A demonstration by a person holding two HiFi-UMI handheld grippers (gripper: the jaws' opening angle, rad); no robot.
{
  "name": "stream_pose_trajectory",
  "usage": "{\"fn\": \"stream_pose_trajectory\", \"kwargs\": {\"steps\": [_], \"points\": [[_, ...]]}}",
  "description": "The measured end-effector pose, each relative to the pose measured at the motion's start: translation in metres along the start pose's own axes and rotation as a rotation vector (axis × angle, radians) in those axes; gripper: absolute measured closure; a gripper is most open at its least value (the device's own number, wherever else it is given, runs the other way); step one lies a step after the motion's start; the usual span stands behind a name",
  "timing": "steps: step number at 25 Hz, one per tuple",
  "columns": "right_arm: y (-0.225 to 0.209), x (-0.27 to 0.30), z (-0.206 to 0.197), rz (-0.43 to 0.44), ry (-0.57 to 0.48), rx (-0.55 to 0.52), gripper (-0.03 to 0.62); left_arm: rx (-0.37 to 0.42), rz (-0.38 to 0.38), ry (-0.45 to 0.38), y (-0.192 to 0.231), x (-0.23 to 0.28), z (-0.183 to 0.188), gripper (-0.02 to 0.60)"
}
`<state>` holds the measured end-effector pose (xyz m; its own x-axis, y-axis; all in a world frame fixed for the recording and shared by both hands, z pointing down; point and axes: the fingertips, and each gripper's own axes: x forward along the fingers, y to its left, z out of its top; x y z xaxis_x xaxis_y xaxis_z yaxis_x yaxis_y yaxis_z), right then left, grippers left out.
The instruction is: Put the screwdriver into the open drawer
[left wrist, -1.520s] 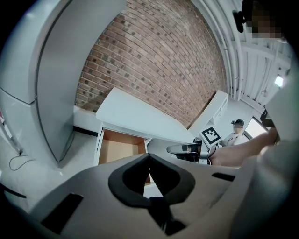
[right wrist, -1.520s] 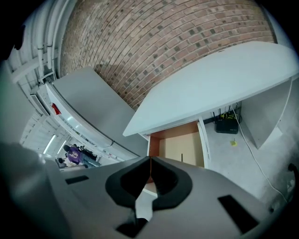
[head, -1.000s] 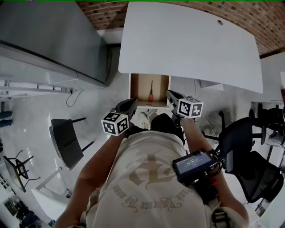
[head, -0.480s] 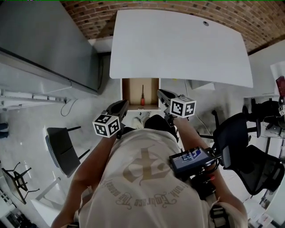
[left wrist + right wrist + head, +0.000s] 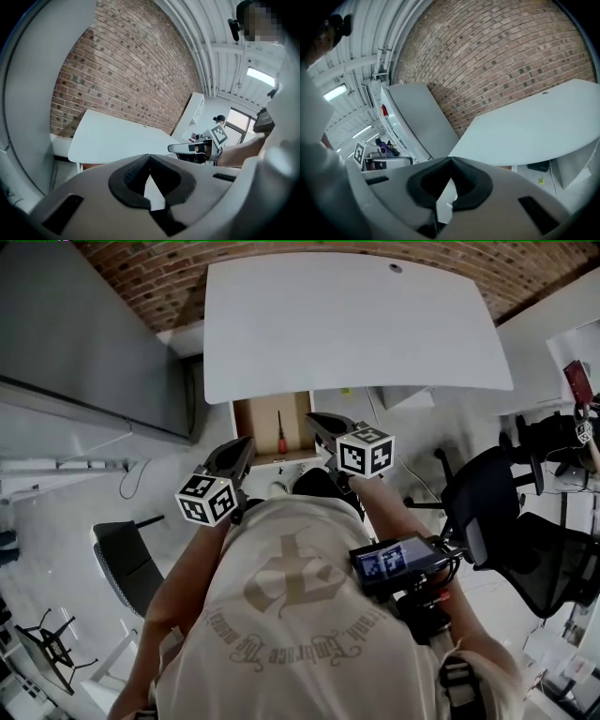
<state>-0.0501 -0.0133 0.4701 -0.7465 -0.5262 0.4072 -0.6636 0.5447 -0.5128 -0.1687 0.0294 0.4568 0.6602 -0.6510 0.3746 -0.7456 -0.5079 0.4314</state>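
Under the near edge of the white table (image 5: 356, 324), the screwdriver (image 5: 281, 434) is seen lying inside the open drawer (image 5: 253, 423), so the task is judged done. The left claw (image 5: 246, 442) and right claw (image 5: 314, 418) are held closed and empty, with nothing left to carry.

no word or number is read with certainty. a curved line of ornate lettering (image 5: 281, 650) is printed on the back of the person's shirt (image 5: 234, 596), below a large emblem (image 5: 295, 579), but it is too small and warped to be read. figures are shown on a blue-lit screen (image 5: 392, 561) at the person's right side, blurred beyond reading. only black-and-white square code patterns are borne by the cube (image 5: 206, 498) of the left gripper (image 5: 244, 446) and by the cube (image 5: 366, 452) of the right gripper (image 5: 315, 419).
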Motion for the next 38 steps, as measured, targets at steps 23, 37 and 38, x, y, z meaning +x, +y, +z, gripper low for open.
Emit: {"fn": "stream_pose_trajectory", "kwargs": {"steps": [23,37,38], "points": [[0.009,-0.042,-0.004,-0.014,-0.043,-0.039,0.571,0.054,-0.044,-0.014,-0.024,0.003,0.006,0.561],[0.013,-0.037,-0.011,-0.003,-0.029,-0.046,0.571,0.062,-0.051,0.018,-0.028,0.002,-0.004,0.561],[0.014,-0.036,-0.011,-0.003,-0.028,-0.046,0.572,0.060,-0.049,0.019,-0.027,0.001,-0.004,0.561]]}}
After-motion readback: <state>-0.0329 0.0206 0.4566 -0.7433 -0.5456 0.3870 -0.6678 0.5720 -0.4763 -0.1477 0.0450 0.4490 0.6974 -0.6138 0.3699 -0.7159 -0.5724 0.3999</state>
